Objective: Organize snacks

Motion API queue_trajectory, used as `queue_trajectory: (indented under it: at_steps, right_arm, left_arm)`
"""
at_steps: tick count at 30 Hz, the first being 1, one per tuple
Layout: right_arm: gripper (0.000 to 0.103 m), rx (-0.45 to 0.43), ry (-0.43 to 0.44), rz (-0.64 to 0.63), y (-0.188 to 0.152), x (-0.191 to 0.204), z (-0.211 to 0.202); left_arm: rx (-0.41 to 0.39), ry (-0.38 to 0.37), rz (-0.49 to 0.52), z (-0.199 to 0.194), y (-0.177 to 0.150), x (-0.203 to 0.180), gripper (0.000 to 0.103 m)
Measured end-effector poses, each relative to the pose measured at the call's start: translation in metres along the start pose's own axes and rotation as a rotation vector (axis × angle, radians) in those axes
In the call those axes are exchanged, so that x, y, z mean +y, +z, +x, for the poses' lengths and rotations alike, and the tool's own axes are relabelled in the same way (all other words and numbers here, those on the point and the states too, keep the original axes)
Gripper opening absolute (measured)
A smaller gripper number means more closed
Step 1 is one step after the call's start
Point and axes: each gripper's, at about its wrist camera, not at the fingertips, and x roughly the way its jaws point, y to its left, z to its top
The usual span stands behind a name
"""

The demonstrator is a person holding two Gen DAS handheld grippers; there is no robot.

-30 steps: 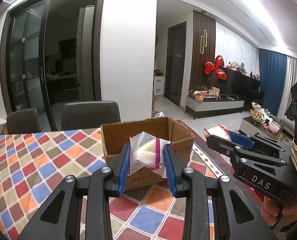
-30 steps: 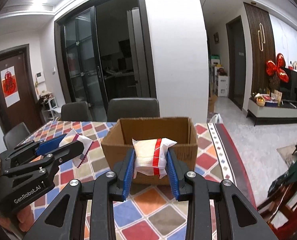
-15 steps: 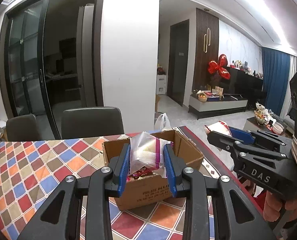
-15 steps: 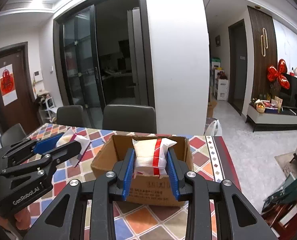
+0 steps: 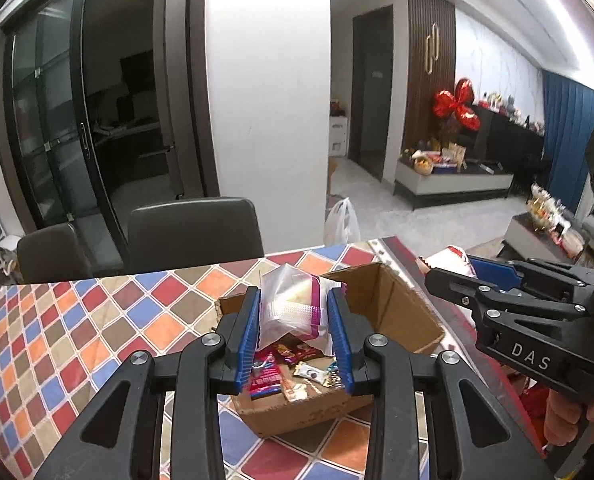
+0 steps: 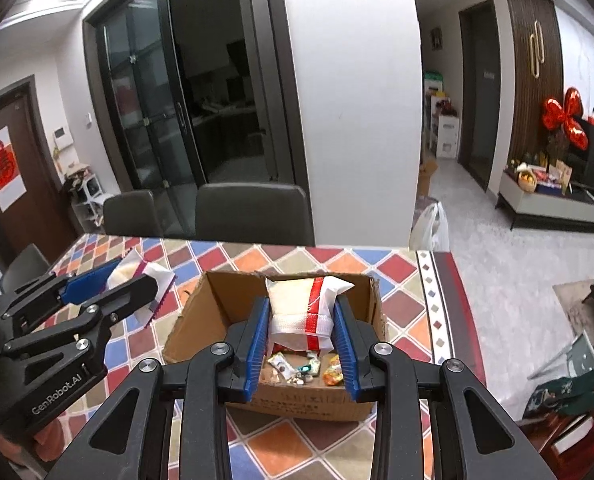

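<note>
Both tools have risen over the last second, so each camera now looks down into the open box instead of at its front wall.

Left wrist view: the left tool (image 5: 293, 324) is closed on a clear crinkly packet with a purple stripe (image 5: 291, 306), held upright between ribbed blue pads. Directly below and just ahead sits the cardboard box (image 5: 401, 312), open-topped, with small shiny wrapped snacks (image 5: 293, 372) loose on its floor. The right tool (image 5: 449, 270) shows at the right edge.

Right wrist view: the right tool (image 6: 301, 328) grips a soft white packet with a red stripe (image 6: 303, 312), also upright. It hangs above the box's (image 6: 201, 320) near half, so a straight release downward should likely land it inside. The left tool (image 6: 109, 282), off to the left, looks slightly farther from the opening. Beneath everything lies a tabletop (image 6: 401, 304) with a glossy, multicoloured diamond-patterned cover.
</note>
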Motion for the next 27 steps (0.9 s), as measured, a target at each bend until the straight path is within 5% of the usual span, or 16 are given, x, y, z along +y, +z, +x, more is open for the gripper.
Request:
queue_trajectory:
  at_steps: [5, 9, 12, 19, 27]
  right_arm:
    - [0.033, 0.080, -0.008, 0.023, 0.008, -0.006, 0.022]
    - [0.036, 0.135, -0.027, 0.044, 0.010, -0.014, 0.038]
    - [0.053, 0.174, -0.049, 0.048, 0.008, -0.017, 0.047]
    - [0.069, 0.206, -0.095, 0.061, -0.003, -0.021, 0.048]
    - [0.075, 0.157, -0.116, 0.022, -0.022, -0.011, 0.021]
  left_arm:
    - [0.059, 0.034, 0.032, 0.022, 0.007, -0.005, 0.036]
    - [0.100, 0.068, 0.041, 0.035, 0.006, -0.006, 0.048]
    - [0.100, 0.094, 0.035, 0.036, 0.004, -0.003, 0.059]
    - [0.084, 0.153, 0.051, 0.020, -0.012, -0.002, 0.067]
    - [0.033, 0.167, 0.015, -0.020, -0.034, 0.000, 0.072]
